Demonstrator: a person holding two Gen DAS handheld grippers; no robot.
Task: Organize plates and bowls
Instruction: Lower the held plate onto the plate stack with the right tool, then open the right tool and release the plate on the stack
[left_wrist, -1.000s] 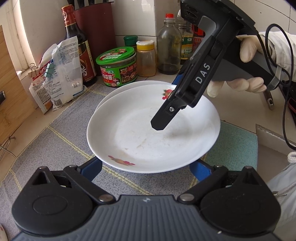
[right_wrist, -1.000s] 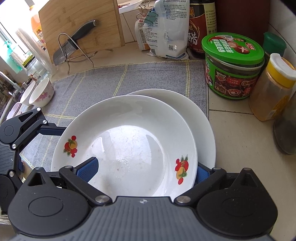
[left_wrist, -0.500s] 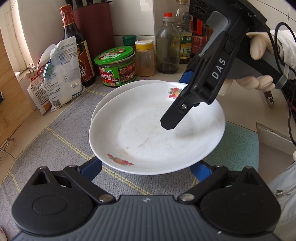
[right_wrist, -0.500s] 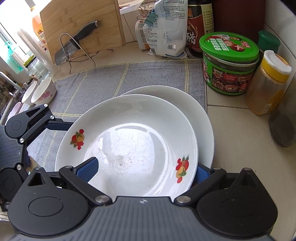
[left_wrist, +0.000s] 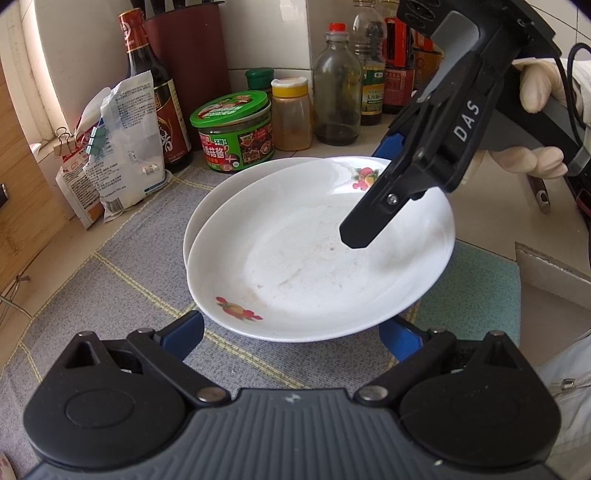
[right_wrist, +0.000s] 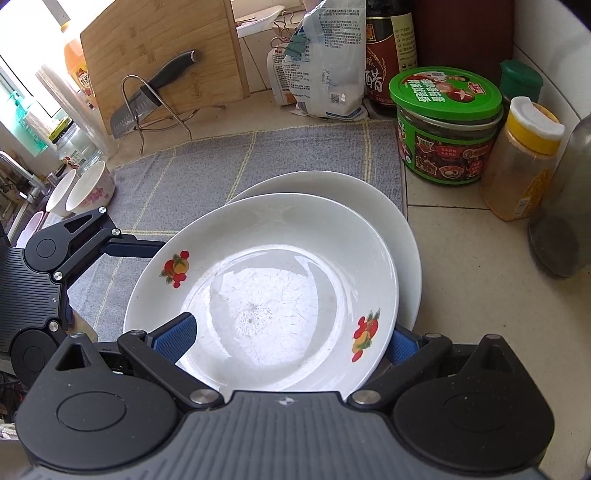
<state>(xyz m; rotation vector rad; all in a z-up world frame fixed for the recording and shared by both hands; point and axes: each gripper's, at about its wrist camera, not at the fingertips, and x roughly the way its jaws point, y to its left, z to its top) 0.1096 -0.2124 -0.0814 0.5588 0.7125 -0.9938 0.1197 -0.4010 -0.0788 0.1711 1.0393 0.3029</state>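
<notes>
Right wrist view: right gripper (right_wrist: 291, 334) clamps the plate (right_wrist: 266, 284)'s rim; left gripper (left_wrist: 291, 334) gapes open underneath. Lower it level, centred over the lower plate (right_wrist: 402, 236).

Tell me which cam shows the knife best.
Right wrist view: the knife sits in a wire stand against the wooden board, blade and black handle both plain. The left wrist view does not show it, only an edge of the board.

text: "DAS" on right claw (left_wrist: 384, 206) | "JOHN HILL" on oil bottle (left_wrist: 373, 92) label, blurred
</notes>
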